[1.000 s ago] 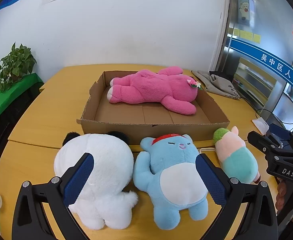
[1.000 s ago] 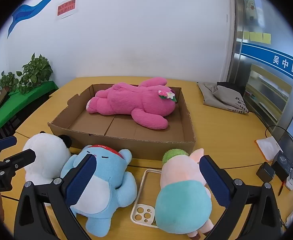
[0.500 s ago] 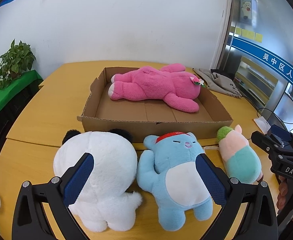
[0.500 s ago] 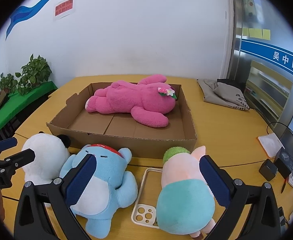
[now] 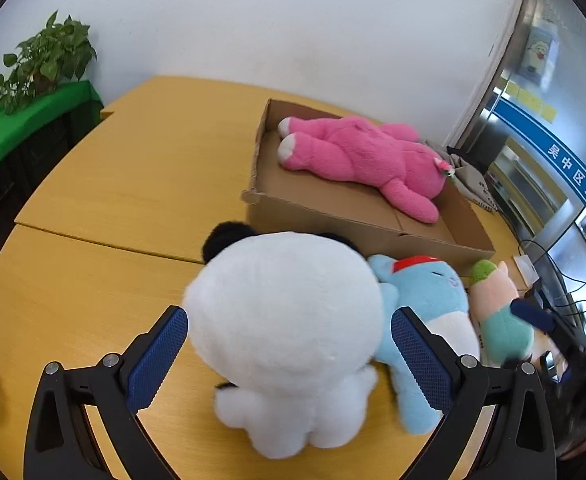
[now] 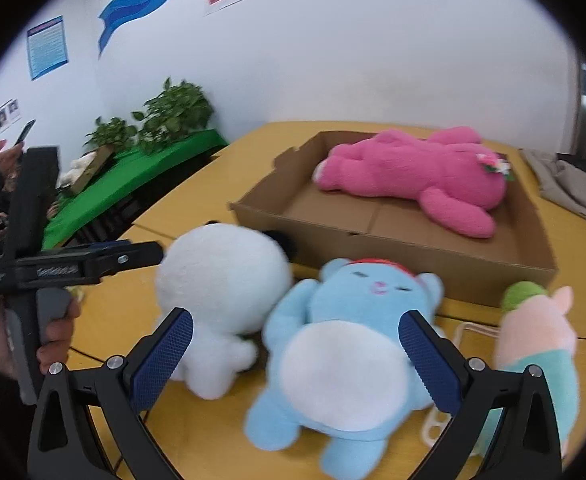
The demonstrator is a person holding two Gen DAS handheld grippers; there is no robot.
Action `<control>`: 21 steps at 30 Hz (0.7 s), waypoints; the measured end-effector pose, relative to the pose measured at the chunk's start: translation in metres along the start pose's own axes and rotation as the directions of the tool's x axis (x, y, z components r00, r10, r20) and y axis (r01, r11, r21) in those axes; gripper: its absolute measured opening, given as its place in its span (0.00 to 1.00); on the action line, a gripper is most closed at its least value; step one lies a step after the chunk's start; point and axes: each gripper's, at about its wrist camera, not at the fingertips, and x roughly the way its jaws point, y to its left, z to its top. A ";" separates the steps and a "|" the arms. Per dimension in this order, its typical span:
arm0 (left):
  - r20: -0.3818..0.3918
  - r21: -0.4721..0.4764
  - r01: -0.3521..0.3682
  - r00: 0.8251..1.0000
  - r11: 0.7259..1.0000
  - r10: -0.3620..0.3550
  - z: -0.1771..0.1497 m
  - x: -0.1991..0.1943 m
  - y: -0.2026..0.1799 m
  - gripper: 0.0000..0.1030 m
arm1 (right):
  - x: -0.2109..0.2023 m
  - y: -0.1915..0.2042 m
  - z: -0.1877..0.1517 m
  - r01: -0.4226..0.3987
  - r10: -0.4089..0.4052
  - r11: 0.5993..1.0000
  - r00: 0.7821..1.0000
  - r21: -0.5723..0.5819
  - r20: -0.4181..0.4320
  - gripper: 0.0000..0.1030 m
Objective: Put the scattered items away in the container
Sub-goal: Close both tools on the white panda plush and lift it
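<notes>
where the yellow wooden table (image 5: 133, 184) holds a shallow corrugated cardboard box (image 5: 333, 220), one fluffy pink plush (image 5: 365, 160) lies inside; three lie outside against its front wall: round white panda (image 5: 285, 320), blue bear (image 6: 349, 344), pastel pig (image 6: 533, 340). left gripper (image 5: 289, 356) spread wide around the panda; right gripper (image 6: 297, 360) spread wide around the bear.

Free floor in cardboard box (image 5: 333, 200) beside pink plush (image 5: 357, 156)

Left claw (image 5: 289, 354) spread wide, straddling white panda plush (image 5: 289, 320).
</notes>
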 end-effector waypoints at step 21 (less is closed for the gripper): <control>-0.187 0.001 0.333 0.926 0.943 -0.327 0.009 0.056 0.026 0.79 | 0.114 0.071 -0.035 -0.023 0.017 0.999 0.991 -0.043 -0.131 0.61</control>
